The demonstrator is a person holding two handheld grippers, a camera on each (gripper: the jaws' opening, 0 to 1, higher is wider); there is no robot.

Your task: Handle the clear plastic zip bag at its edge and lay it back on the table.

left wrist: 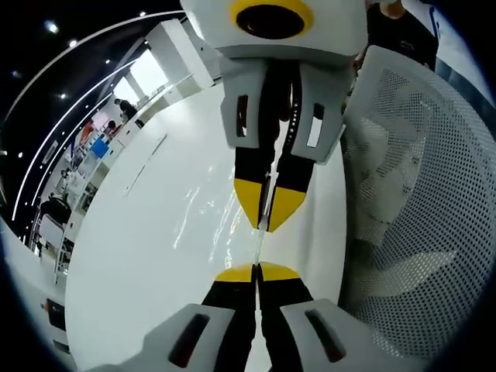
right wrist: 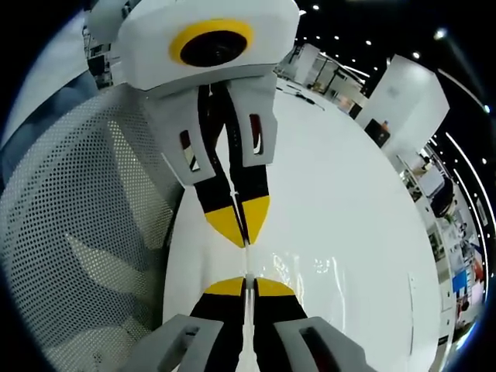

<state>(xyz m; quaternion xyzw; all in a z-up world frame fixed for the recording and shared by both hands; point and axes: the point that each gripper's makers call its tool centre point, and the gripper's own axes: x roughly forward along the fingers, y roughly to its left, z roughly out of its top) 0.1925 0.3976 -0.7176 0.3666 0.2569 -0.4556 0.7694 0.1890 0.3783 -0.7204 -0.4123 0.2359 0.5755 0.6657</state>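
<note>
While the clear zip bag (left wrist: 225, 225) hangs stretched over the white table (left wrist: 132, 256), lower both ends evenly to lay it flat. Left gripper view: left gripper (left wrist: 256, 271) pinched tight on the bag's edge. Right gripper view: right gripper (right wrist: 245, 285) clamps that edge, the left gripper facing it tip-to-tip beside a mesh chair (right wrist: 85, 232).

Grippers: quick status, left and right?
Left gripper: shut on the clear zip bag edge.
Right gripper: shut on the same bag's edge, facing the left.
</note>
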